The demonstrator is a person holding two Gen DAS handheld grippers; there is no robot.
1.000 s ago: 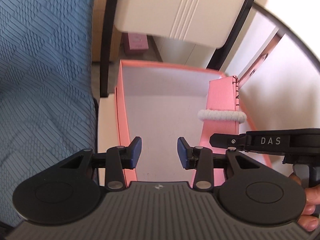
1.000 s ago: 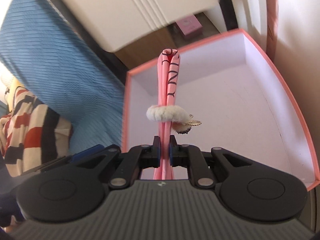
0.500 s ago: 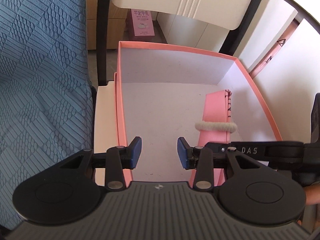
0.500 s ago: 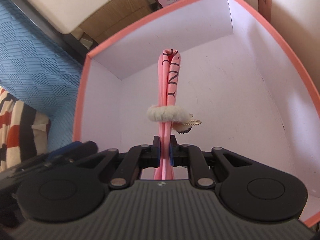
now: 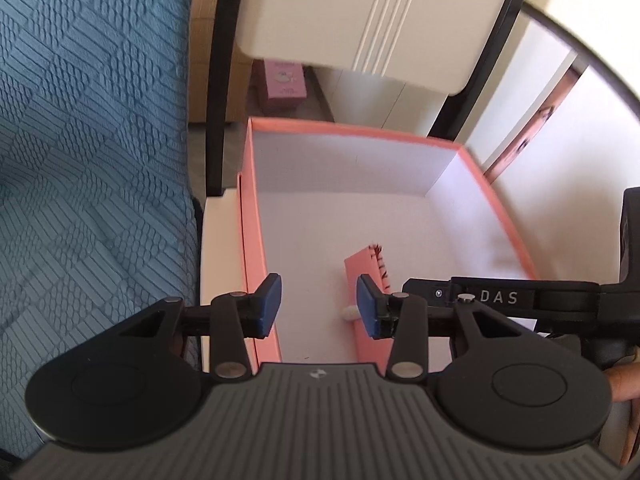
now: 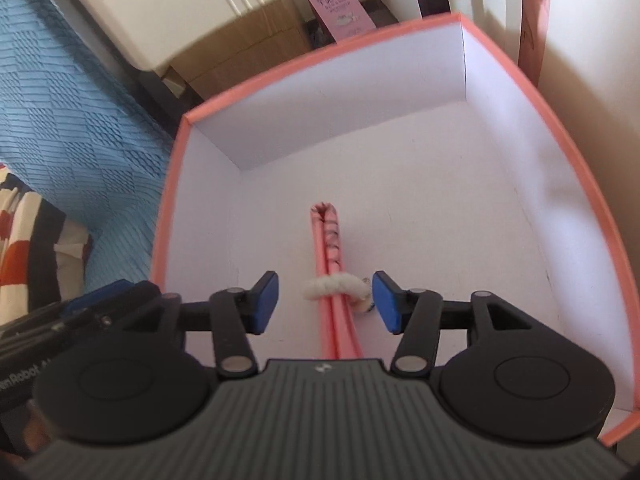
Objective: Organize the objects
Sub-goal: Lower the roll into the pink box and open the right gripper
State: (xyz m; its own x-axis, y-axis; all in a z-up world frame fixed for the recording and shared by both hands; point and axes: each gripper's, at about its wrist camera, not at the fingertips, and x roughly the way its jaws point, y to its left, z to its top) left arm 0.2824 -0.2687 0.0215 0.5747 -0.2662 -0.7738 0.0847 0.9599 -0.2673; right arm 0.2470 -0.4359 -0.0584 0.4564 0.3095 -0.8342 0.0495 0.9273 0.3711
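- the pink box (image 6: 576,184), white inside with a salmon-pink rim, sits open on a pale surface; both cameras look down into it.
- a folded pink pouch (image 6: 334,280) with dark lettering lies inside the box, on its white floor, running lengthwise away from the right wrist camera.
- a fuzzy white band (image 6: 334,286) wraps around the pouch about midway; a small metallic charm sits at the band's right end, too small to make out.
- the right gripper (image 6: 325,300) hangs over the near part of the box, its jaws opening; the pouch runs between the blue pads (image 6: 267,300), but neither pad presses on it, with clear gaps on both sides.
- in the left wrist view the right gripper (image 5: 500,298) shows as a black bar reaching in from the right over the box, with a bit of a hand behind it at the frame edge.
- the left gripper (image 5: 318,306) is partly open and holds nothing; its left pad hangs over the box's left wall, its right pad over the pouch (image 5: 366,264), without contact that can be seen.
- a blue textured cloth (image 5: 92,160) fills the left of both views, beside the box.
- a cream chair back with a black frame (image 5: 360,20) stands beyond the box's far wall.
- a small pink carton (image 6: 340,12) sits on the floor behind the chair.
- a striped red, black and white fabric (image 6: 24,248) shows at the left edge of the right wrist view.
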